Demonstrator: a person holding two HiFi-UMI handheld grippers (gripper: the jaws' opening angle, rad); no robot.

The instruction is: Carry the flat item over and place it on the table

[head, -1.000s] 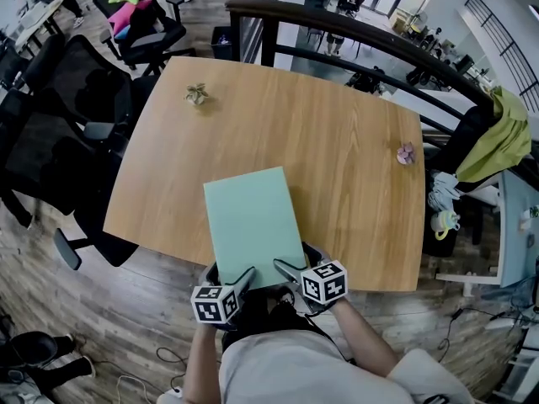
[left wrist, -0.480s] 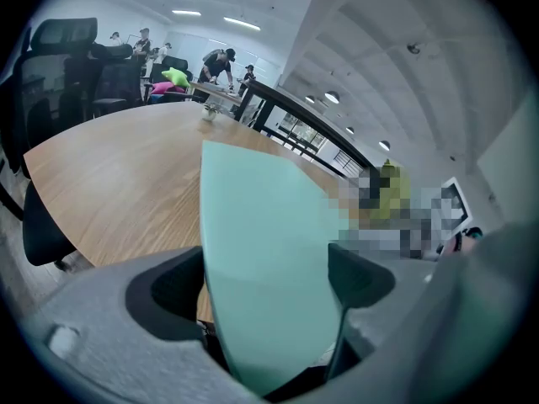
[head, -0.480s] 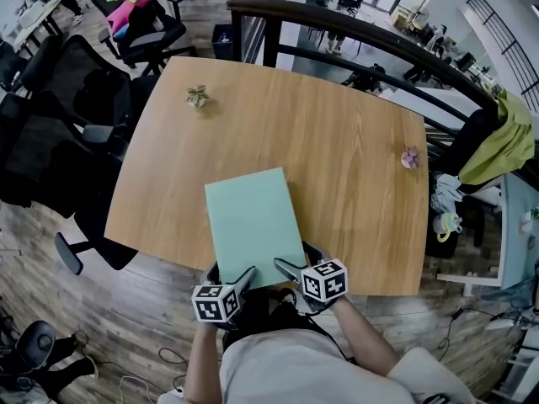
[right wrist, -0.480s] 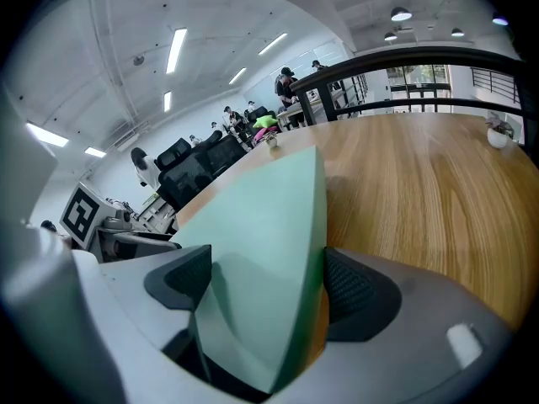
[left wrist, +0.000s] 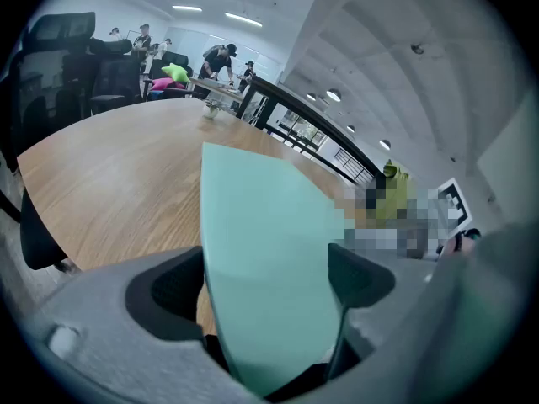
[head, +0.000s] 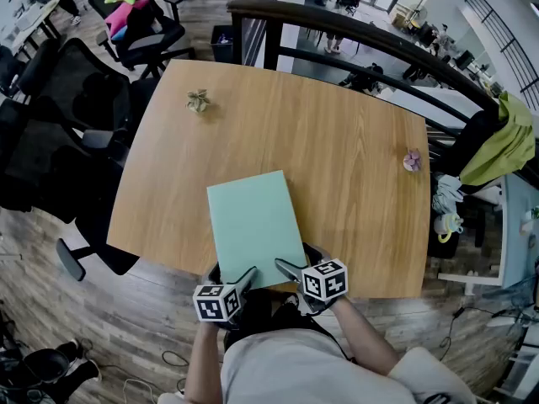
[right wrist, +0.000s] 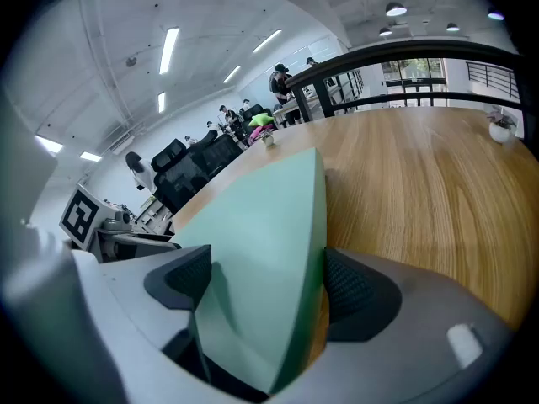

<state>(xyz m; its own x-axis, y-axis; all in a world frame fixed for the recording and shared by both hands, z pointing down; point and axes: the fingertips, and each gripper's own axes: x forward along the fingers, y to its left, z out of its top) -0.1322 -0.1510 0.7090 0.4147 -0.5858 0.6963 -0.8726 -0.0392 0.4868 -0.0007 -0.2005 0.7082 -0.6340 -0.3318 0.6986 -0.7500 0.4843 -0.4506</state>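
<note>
While both grippers pinch the near short edge of the mint-green board (head: pixel 253 225), neither stands spread: left gripper (left wrist: pixel 265 280) has its two dark pads pressed onto the board's faces, one per side, and right gripper (right wrist: pixel 261 280) does the same w/ its ribbed pads. Head view puts left gripper at the board's near-left corner and right gripper at the near-right corner, marker cubes just below, close to the person's light shirt (head: pixel 286 369). Board is plain and rectangular, long axis running away from the person, turned a little. Most of it lies over the wooden table (head: pixel 337 141); the near edge, w/ the grippers, hangs past the table's near edge. Whether it rests on the wood or sits just above: can't tell. Further out on the table, well apart from the board: small plant (head: pixel 198 100) near the far-left corner, small pinkish item (head: pixel 412 160) by the right edge. Beyond: black office chairs (head: pixel 67 108) at left, black railing (head: pixel 354 28) behind the far edge, yellow-green cloth (head: pixel 504 141) at right, wood floor (head: pixel 126 310) below.
</note>
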